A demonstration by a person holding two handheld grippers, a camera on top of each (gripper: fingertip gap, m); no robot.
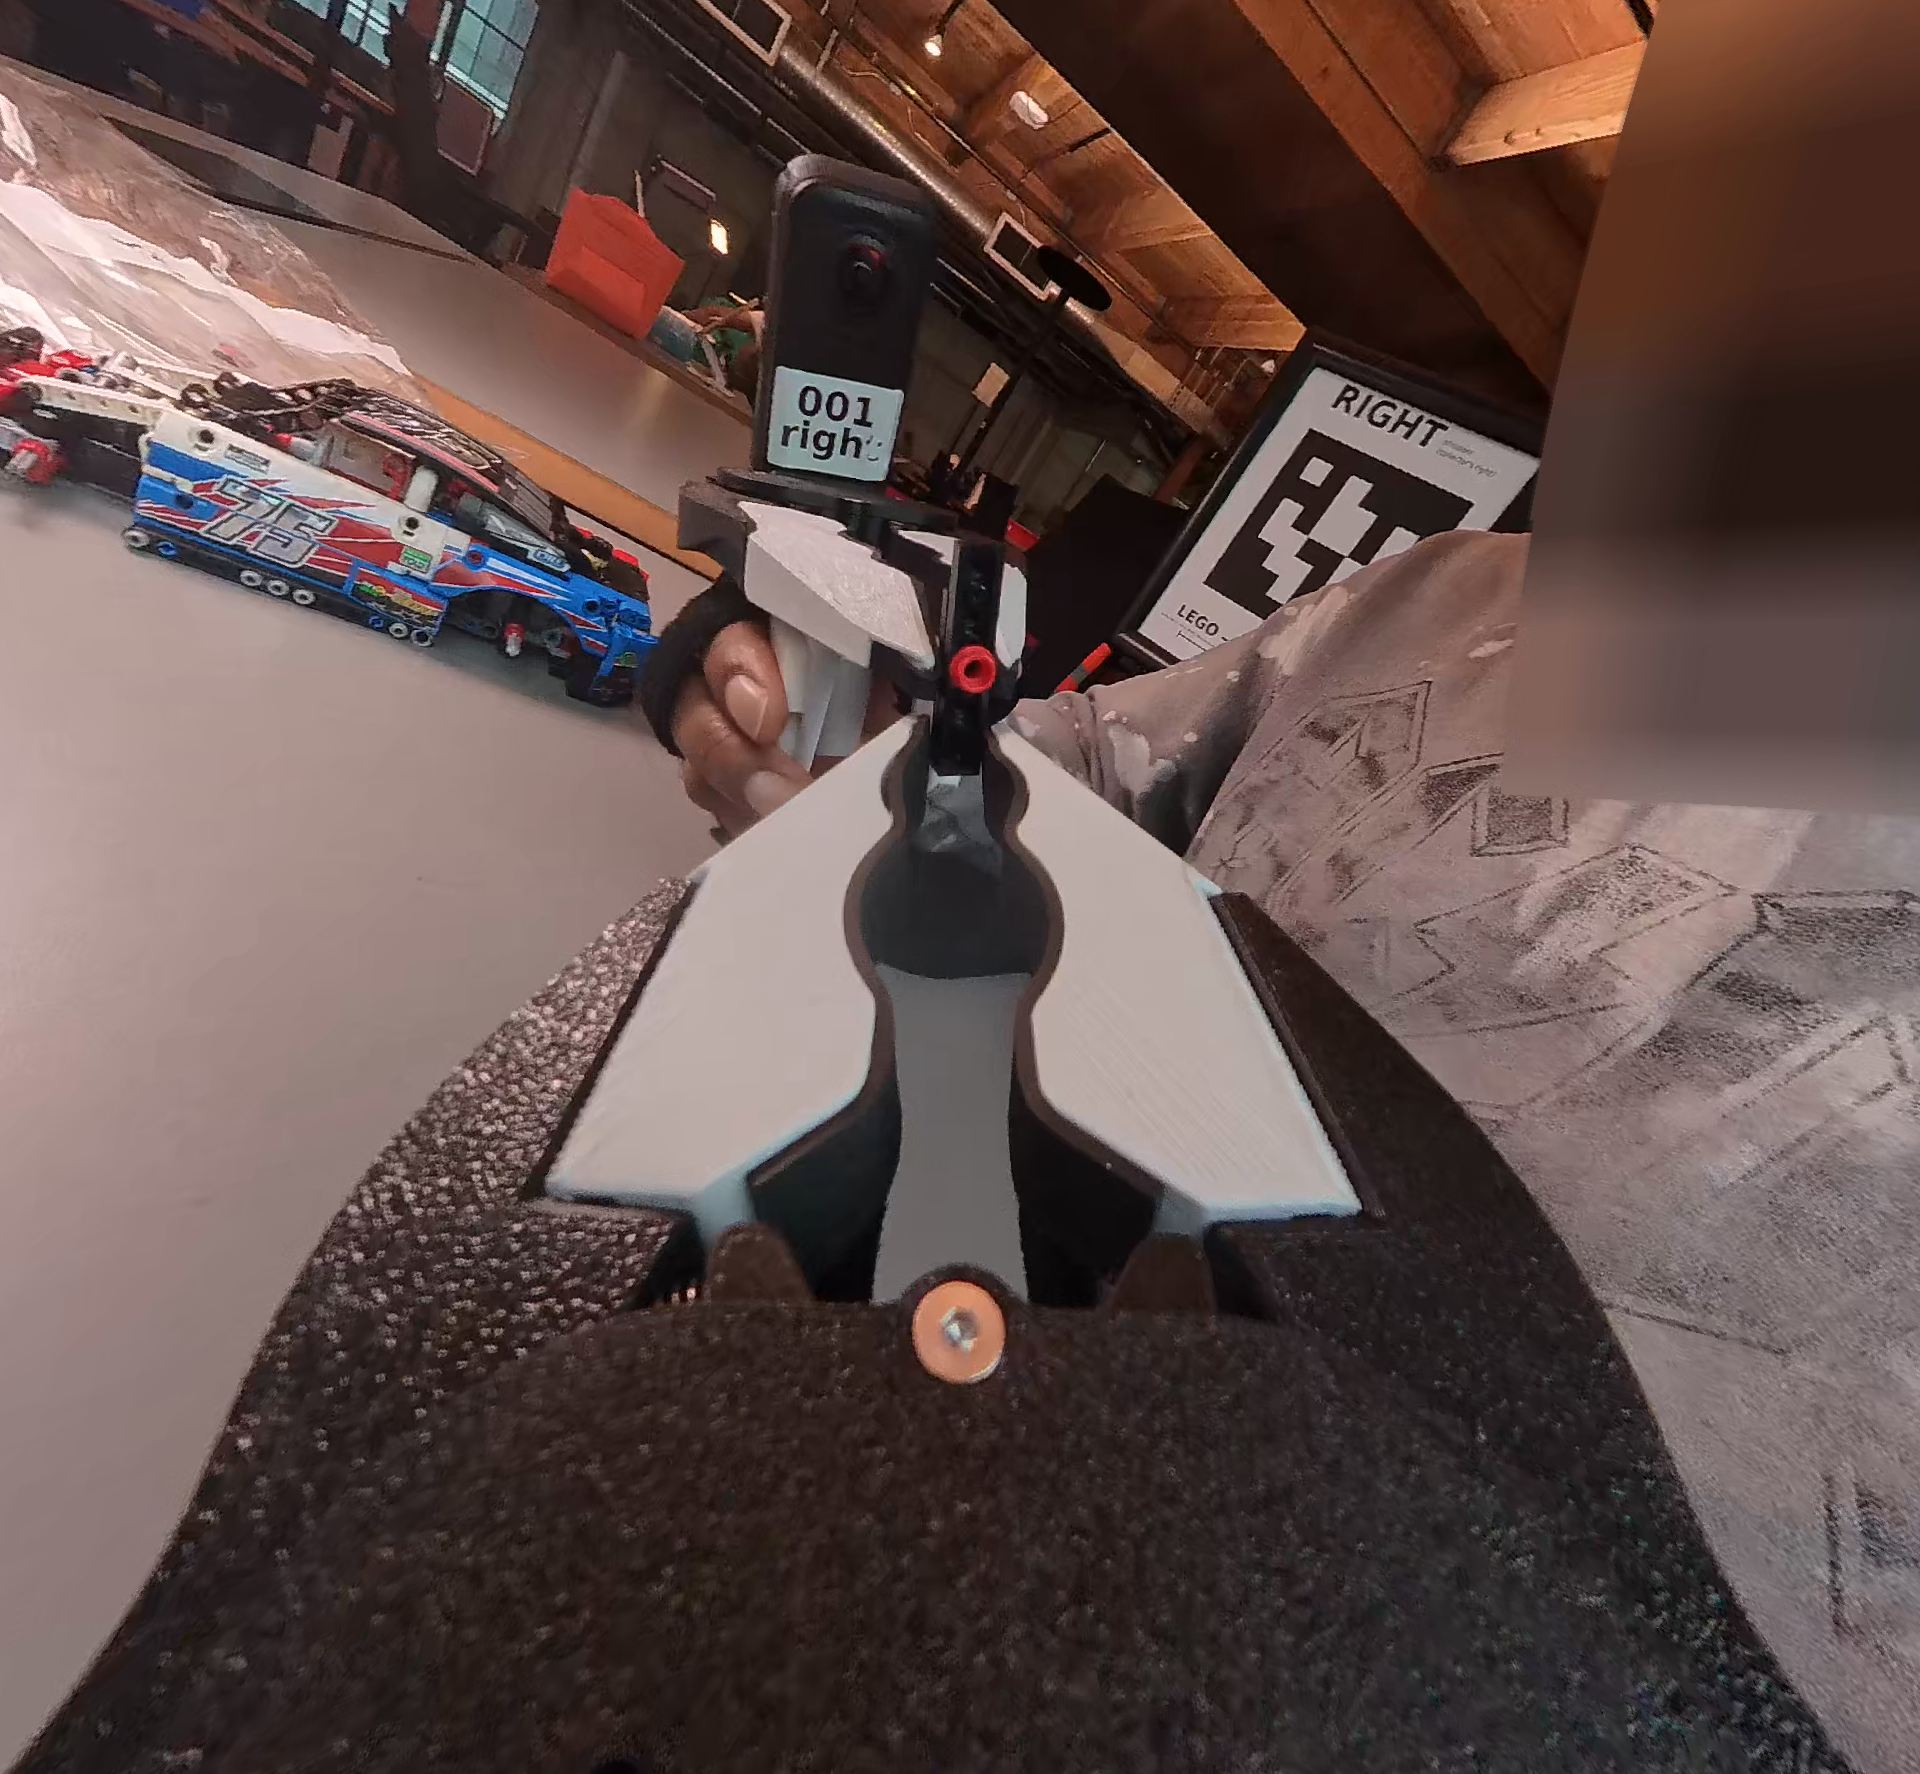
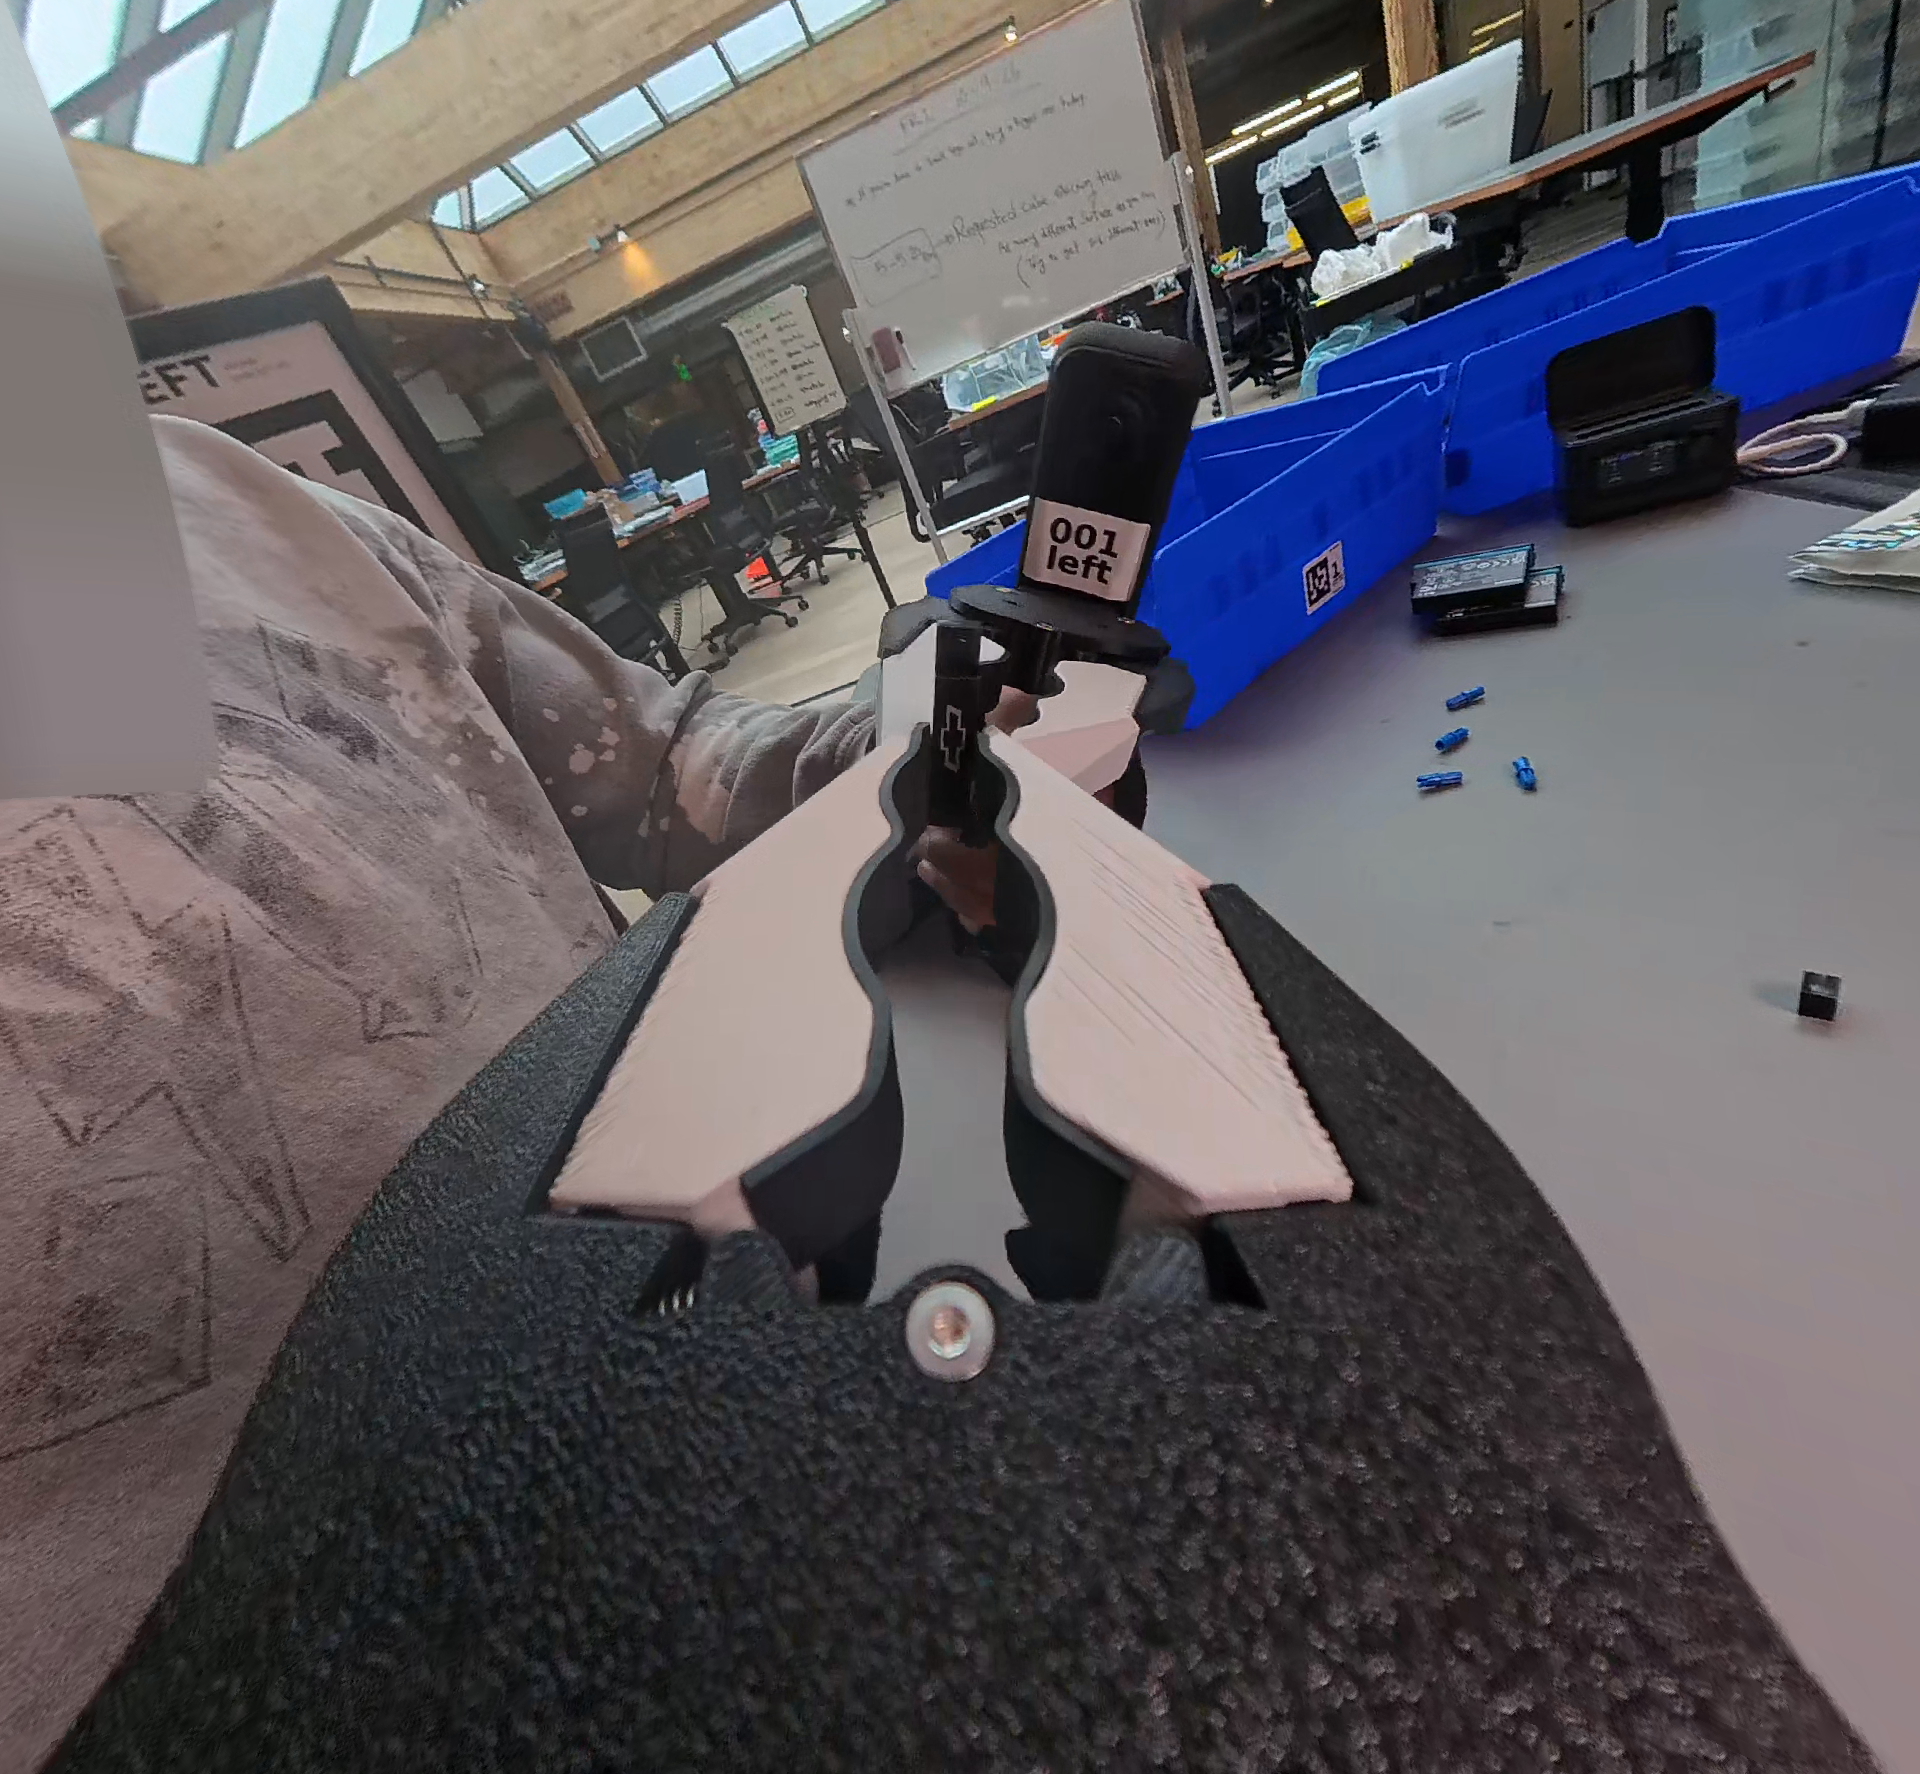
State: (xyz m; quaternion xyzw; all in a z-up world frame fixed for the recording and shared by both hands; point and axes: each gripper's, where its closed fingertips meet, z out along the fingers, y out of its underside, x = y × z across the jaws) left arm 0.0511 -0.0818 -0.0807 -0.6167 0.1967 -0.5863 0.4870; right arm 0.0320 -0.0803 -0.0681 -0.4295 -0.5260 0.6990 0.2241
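Your left gripper (image 1: 951,737) and right gripper (image 2: 951,768) both pinching one black beam (image 1: 971,623) mid-frame, toy car (image 1: 384,540) at left, blue pins (image 2: 1465,748) at right

Grey table (image 2: 1558,893) bears toy car (image 1: 384,545), blue pins (image 2: 1455,758).

A toy race car (image 1: 384,540) in blue, red and white is seen on the grey table (image 1: 260,893). More toy parts (image 1: 62,415) are seen just behind it. Blue bins (image 2: 1455,488) are set at the far side of the table. A black box (image 2: 1642,436) is placed near them. Four small blue pegs (image 2: 1475,748) are scattered on the table. A tiny black cube (image 2: 1820,995) is seen well apart from them. A whiteboard (image 2: 997,197) is stood farther back.
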